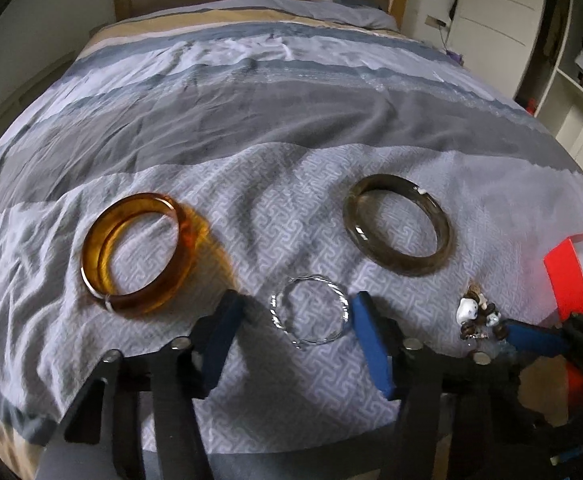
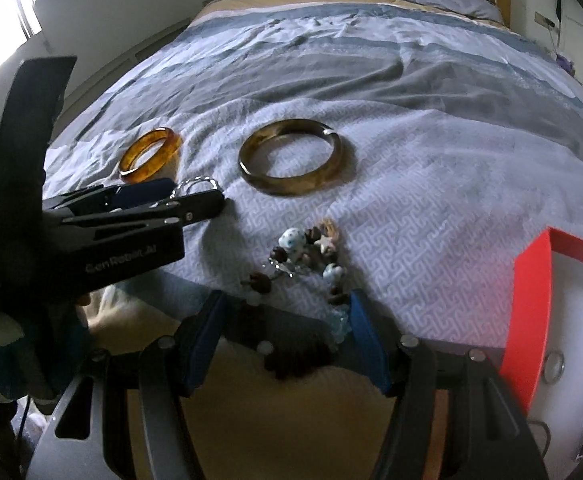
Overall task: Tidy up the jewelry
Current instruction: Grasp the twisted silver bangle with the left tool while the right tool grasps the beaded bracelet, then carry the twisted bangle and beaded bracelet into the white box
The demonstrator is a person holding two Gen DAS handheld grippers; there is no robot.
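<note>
A thin silver bangle (image 1: 309, 312) lies flat on the bedspread between the blue fingers of my left gripper (image 1: 297, 298), which is open. Its right pad is almost at the rim and its left pad stands clear. An amber bangle (image 1: 139, 252) lies to the left and a dark olive bangle (image 1: 397, 226) to the upper right. In the right wrist view a beaded bracelet (image 2: 307, 256) with brown, white and pale blue beads lies bunched near the bed's front edge. My right gripper (image 2: 287, 300) is open around the bracelet's near end, and some beads touch its right finger.
A red box (image 2: 531, 300) with a white inside stands at the right, holding a small ring (image 2: 553, 366). The bed (image 1: 291, 120) stretches far back to a wooden headboard. The left gripper's black body (image 2: 111, 236) fills the left of the right wrist view. Cupboards stand at the right.
</note>
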